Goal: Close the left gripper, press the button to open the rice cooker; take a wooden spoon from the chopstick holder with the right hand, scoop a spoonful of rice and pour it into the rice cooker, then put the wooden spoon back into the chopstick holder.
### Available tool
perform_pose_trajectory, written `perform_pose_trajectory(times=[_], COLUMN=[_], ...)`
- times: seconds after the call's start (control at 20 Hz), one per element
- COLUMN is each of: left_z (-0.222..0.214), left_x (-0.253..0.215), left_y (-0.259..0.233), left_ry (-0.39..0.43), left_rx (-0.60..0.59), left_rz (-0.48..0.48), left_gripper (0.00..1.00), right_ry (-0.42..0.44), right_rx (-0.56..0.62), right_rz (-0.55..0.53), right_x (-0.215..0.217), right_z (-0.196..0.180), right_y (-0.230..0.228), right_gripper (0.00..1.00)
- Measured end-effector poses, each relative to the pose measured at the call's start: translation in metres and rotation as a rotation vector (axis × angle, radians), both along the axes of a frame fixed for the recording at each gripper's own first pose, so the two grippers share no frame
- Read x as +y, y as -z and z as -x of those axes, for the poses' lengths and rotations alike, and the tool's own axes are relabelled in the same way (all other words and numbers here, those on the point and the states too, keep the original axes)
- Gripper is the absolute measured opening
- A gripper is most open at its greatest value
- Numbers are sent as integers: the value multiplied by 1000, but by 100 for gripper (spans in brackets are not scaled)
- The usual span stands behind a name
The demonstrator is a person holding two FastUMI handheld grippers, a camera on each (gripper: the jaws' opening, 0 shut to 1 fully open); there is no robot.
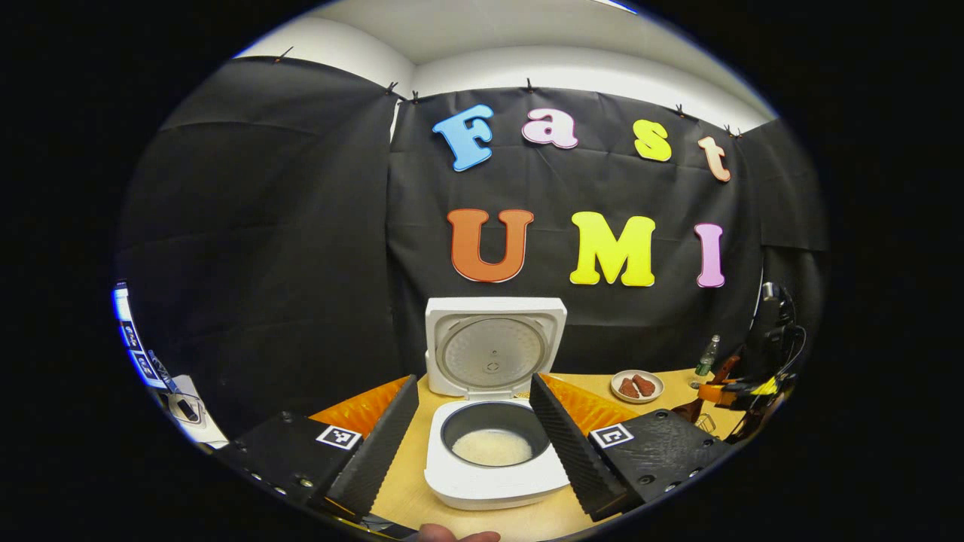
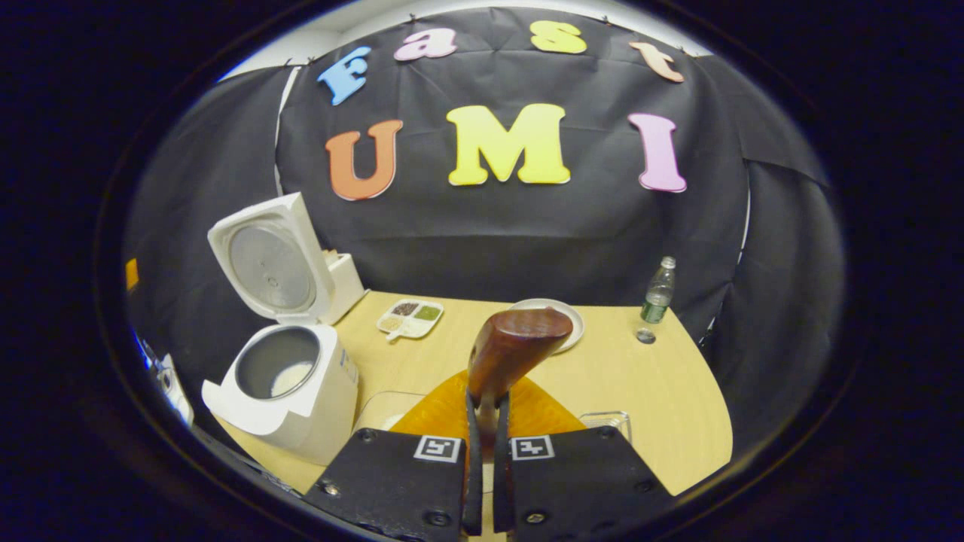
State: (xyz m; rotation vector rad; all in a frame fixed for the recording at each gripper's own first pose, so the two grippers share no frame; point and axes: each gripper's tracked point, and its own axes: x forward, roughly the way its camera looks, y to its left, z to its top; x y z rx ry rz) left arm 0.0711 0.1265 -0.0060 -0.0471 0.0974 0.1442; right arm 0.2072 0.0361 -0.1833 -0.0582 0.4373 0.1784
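Left gripper view: the left tongs (image 1: 473, 452) stand wide apart, one finger on each side of the rice cooker (image 1: 493, 474), touching nothing. One rice cooker sits on the worktop (image 1: 407, 493) near the front edge, its lid (image 1: 493, 350) raised upright; the inner pot (image 1: 493, 436) holds a layer of rice. To the right, one plate (image 1: 637, 385) carries two reddish pieces, with one bottle (image 1: 706, 356) beyond it near the wall.

Right gripper view: the right tongs (image 2: 487, 421) are clamped on the wooden spoon (image 2: 516, 346), whose bowl rises above the worktop's middle. The cooker stands at the left edge. One divided dish (image 2: 410, 316), one plate and one bottle stand well apart along the back; bare worktop lies to the right.
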Motion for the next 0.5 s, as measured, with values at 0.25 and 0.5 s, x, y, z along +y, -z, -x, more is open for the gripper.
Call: perform_pose_trajectory(times=[0.25, 0.5], left_z=[9, 9], left_x=[27, 43], left_y=[10, 21], left_ry=[-41, -44], left_rx=[32, 63], left_rz=[31, 16], left_gripper=[95, 93], right_ry=[-5, -14], right_rx=[37, 42], right_rz=[161, 297], right_x=[11, 19], right_z=[-3, 4], right_y=[59, 93], right_gripper=[11, 11])
